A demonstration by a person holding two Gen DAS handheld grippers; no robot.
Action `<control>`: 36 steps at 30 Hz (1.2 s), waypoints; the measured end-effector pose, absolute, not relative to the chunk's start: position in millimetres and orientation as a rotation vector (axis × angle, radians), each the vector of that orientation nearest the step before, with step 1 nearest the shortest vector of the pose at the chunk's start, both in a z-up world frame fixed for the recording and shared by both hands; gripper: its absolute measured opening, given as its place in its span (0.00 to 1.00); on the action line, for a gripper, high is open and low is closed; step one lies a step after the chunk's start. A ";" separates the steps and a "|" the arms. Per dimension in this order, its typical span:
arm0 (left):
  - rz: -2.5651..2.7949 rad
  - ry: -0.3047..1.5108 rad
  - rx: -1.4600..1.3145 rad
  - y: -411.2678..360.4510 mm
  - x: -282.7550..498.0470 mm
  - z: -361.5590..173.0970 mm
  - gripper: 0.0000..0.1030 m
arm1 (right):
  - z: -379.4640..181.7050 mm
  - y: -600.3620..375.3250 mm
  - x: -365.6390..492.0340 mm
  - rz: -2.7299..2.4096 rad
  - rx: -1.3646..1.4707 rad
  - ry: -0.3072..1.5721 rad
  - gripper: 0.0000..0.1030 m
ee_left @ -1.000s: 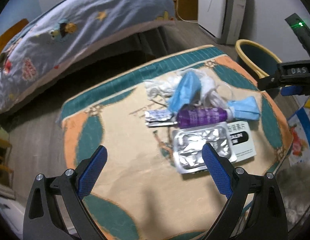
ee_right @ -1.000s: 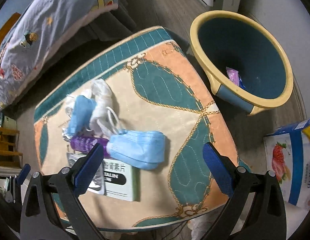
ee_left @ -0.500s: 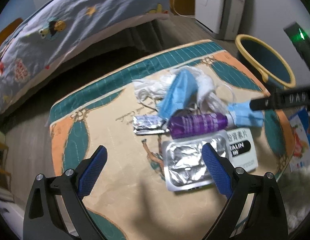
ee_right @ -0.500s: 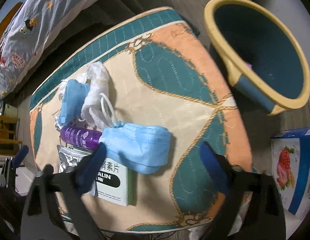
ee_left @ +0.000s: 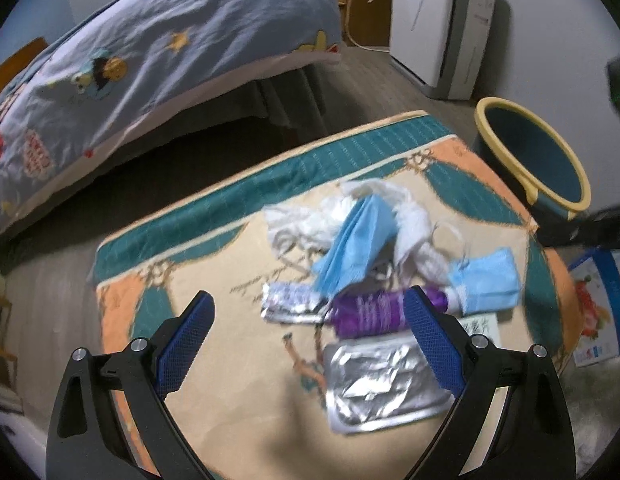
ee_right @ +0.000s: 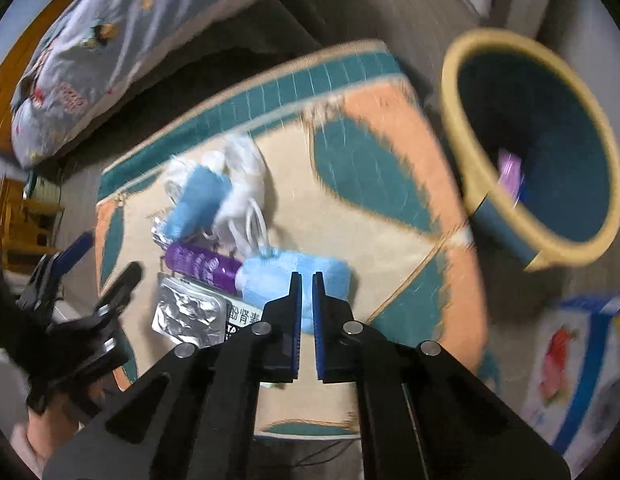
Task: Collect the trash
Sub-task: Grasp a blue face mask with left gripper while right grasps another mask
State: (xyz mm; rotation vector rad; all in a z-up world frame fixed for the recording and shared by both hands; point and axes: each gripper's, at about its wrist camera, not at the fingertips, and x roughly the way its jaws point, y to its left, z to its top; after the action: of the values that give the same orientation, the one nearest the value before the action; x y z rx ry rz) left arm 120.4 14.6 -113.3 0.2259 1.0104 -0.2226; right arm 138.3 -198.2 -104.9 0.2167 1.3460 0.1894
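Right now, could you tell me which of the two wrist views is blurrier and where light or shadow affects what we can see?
Right wrist view: strong motion smear over the bin and mat; the nearly closed right gripper stays sharp. Left wrist view: milder blur, glare on the foil pack, a soft shadow on the mat below it, edges bent by the fisheye; the left gripper is crisp.

Bedroom corner, dim indoor light

A bed [ee_left: 158, 64] under a grey-blue cartoon-print quilt [ee_left: 110, 76] runs along the far side, its wooden headboard [ee_right: 26, 60] at the left. The floor [ee_left: 42, 248] is grey wood-look plank. A white appliance [ee_left: 437, 20] stands against the pale wall [ee_left: 549, 40], a cord [ee_left: 355, 4] hanging beside it. Wooden furniture [ee_right: 22, 224] sits at the left edge.
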 end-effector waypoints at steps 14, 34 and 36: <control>-0.307 1.102 0.273 -18.4 164.0 -158.8 0.56 | -156.7 -217.6 155.1 0.195 0.360 1.450 0.50; -0.358 0.952 0.292 -25.6 145.2 -107.7 0.12 | -127.9 -211.5 150.3 0.250 0.336 1.383 0.29; -0.368 0.918 0.288 -30.0 141.7 -93.6 0.12 | -115.5 -216.7 152.4 0.253 0.341 1.342 0.29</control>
State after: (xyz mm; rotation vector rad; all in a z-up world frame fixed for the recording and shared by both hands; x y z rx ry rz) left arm 141.7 -30.0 -93.6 0.2878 0.9176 -0.3682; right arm 152.4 -216.7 -115.5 0.3410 1.3421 0.2527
